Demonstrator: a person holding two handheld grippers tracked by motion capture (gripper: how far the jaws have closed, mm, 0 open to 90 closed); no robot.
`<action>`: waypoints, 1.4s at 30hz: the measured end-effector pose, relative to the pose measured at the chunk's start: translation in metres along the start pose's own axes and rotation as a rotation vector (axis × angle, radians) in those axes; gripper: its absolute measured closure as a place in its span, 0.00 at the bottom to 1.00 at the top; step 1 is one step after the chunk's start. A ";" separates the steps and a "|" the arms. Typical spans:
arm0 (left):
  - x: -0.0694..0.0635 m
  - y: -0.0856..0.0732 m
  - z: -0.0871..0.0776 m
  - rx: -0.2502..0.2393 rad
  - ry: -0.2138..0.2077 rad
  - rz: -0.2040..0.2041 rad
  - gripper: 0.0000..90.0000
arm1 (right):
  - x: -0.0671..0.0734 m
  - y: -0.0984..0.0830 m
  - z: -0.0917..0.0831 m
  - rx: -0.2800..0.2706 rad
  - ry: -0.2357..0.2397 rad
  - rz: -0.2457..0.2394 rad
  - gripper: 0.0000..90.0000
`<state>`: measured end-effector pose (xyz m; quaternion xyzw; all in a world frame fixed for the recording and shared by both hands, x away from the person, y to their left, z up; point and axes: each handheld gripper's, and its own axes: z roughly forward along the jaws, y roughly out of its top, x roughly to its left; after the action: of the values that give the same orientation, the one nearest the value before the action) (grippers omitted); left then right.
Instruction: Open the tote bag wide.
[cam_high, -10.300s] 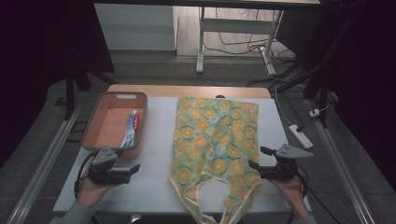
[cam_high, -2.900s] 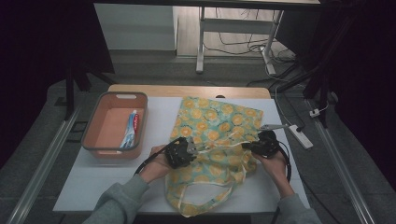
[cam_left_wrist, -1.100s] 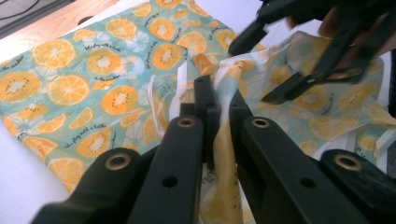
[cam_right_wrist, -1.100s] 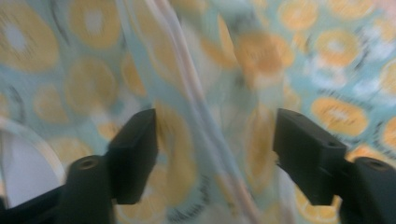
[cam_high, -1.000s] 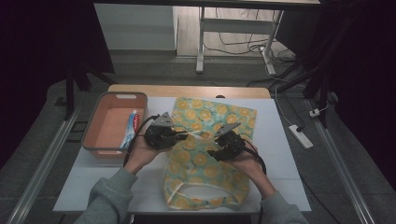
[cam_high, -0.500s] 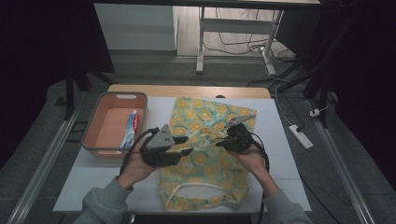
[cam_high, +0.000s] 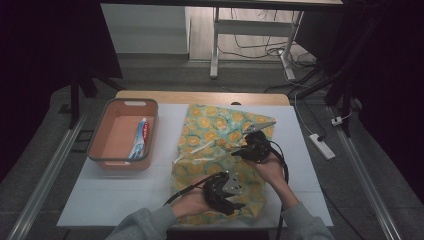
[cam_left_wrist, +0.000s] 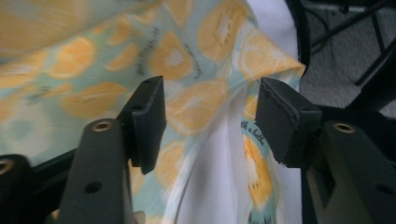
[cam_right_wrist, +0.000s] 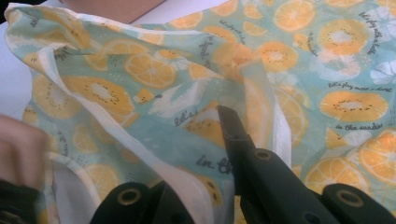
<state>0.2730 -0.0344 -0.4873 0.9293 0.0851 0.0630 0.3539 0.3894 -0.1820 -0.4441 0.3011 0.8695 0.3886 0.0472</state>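
The left claw (cam_high: 235, 199) sits low in the high view, at about six o'clock, its forearm in a grey sleeve; its jaws have just been opening and stand apart with cloth between them, unpinched. The right claw (cam_high: 239, 151), at two o'clock from it, is clamped tight on cloth.

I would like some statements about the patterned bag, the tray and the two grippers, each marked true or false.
1. The right gripper is shut on the fabric bag. True.
2. The left gripper clamps the bag. False: its fingers stand apart, cloth loose between them.
3. The orange tray holds a toothpaste tube. True.
4. The bag lies inside the tray. False: it lies on the white table beside it.
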 end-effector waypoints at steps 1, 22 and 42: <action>0.001 0.000 0.005 0.007 -0.013 0.000 0.47 | -0.001 0.000 0.000 -0.002 0.002 0.003 0.99; -0.018 -0.024 -0.048 -0.048 -0.104 0.126 0.99 | -0.021 0.004 -0.027 -0.094 -0.086 0.083 0.99; 0.002 -0.060 -0.123 -0.194 0.215 -0.076 0.53 | -0.017 0.001 -0.020 -0.095 -0.081 0.108 0.99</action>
<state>0.2460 0.0893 -0.4359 0.8747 0.1511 0.1568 0.4330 0.3976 -0.2046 -0.4321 0.3605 0.8300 0.4189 0.0756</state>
